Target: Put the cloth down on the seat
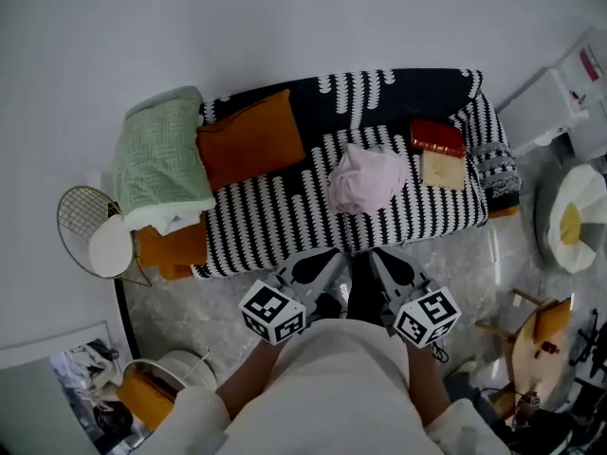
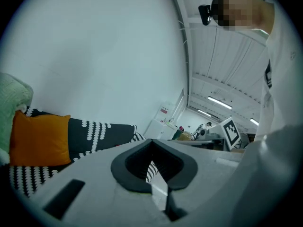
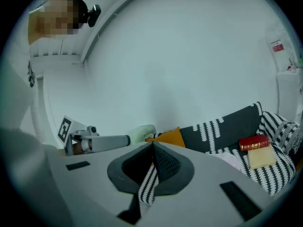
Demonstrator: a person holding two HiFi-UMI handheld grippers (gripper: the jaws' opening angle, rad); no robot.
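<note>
A crumpled pale pink cloth [image 1: 365,180] lies on the seat of a black-and-white striped sofa [image 1: 275,211], right of the middle; no gripper touches it. Its edge also shows in the right gripper view [image 3: 232,161]. Both grippers are held close to the person's body, in front of the sofa's front edge and well short of the cloth. My left gripper [image 1: 334,254] has its jaws together with nothing held [image 2: 151,141]. Beside it, my right gripper [image 1: 377,254] is likewise shut and empty [image 3: 152,144].
An orange cushion [image 1: 249,140] and a folded green blanket [image 1: 161,154] take up the sofa's left end. A red book [image 1: 437,137] and a yellowish block [image 1: 443,171] lie on the right end. A round white side table [image 1: 109,246] stands at left, a small wooden table [image 1: 536,344] at right.
</note>
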